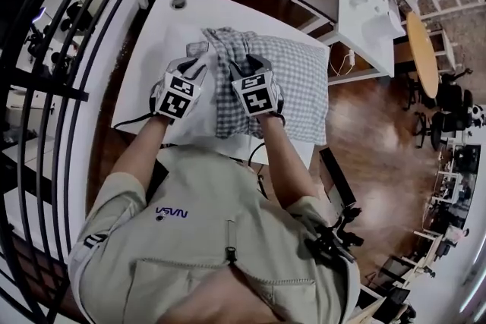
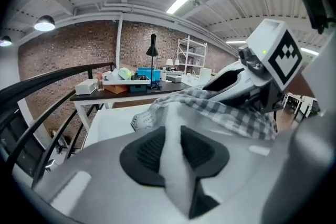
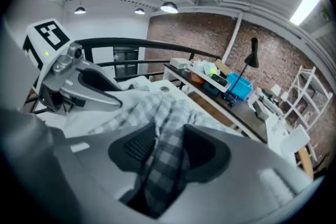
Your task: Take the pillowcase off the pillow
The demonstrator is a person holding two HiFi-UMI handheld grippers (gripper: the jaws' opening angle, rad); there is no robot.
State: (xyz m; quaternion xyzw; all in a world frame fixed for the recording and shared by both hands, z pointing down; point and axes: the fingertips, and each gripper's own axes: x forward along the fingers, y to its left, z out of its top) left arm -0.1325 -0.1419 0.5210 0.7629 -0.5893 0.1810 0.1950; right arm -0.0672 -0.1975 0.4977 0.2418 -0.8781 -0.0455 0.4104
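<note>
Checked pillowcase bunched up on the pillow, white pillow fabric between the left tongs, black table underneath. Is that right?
The table is white, not black; the head view shows it. The rest stands: checked pillowcase bunched on the pillow, its white fabric between the left tongs.

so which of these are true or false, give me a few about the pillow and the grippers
1. The pillowcase has a checked pattern. True.
2. Checked cloth sits between the jaws of the left gripper. False: plain white fabric of the pillow sits there. The checked cloth is between the jaws of the right gripper.
3. The pillow lies on a white table. True.
4. The pillowcase is fully off the pillow. False: it covers most of the pillow and is bunched up near the two grippers.
</note>
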